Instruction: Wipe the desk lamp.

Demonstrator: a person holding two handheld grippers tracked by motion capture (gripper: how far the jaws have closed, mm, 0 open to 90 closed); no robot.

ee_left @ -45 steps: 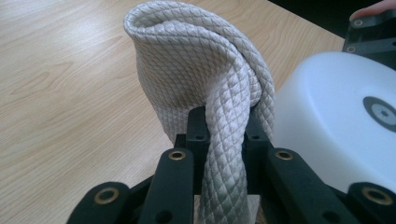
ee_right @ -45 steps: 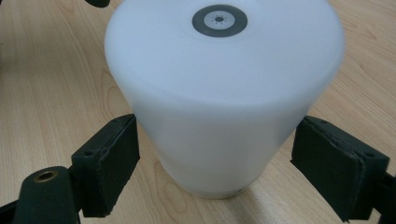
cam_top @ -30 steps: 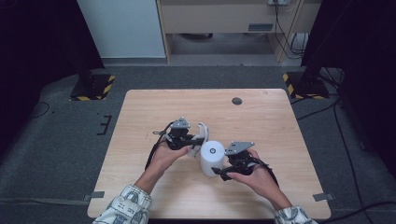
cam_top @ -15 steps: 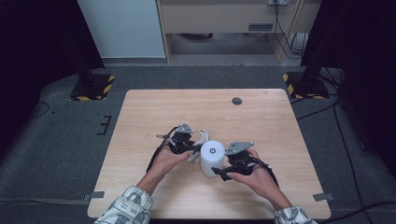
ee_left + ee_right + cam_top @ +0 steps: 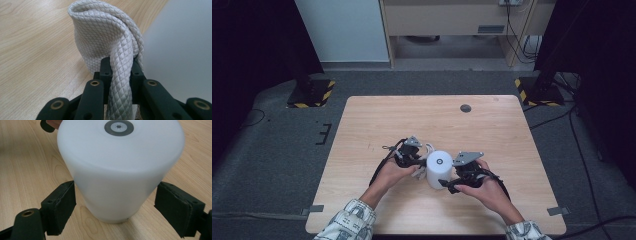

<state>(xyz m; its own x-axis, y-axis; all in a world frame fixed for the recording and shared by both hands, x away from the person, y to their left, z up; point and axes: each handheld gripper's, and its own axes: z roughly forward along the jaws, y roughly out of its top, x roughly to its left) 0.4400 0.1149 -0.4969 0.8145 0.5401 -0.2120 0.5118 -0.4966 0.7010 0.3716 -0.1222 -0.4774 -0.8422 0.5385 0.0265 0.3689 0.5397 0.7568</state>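
Left gripper (image 5: 120, 65) clamped a white braided cord (image 5: 110, 37) – right gripper (image 5: 115, 202) spread wide, flanking the white cylinder (image 5: 120, 165) untouched

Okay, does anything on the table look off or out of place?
Nothing is spilled or damaged. The white cylinder stands upright between the right gripper's open fingers; the left gripper pinches a looped white rope beside it.

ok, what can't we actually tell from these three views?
- Whether the cord joins the white cylinder: left gripper view, the cylinder is a blur at the right edge; high view, too small.
- Where the cord ends: left gripper view, it runs down out of frame between the jaws.
- Whether the right gripper touches the cylinder: left pad looks close, right pad apart.
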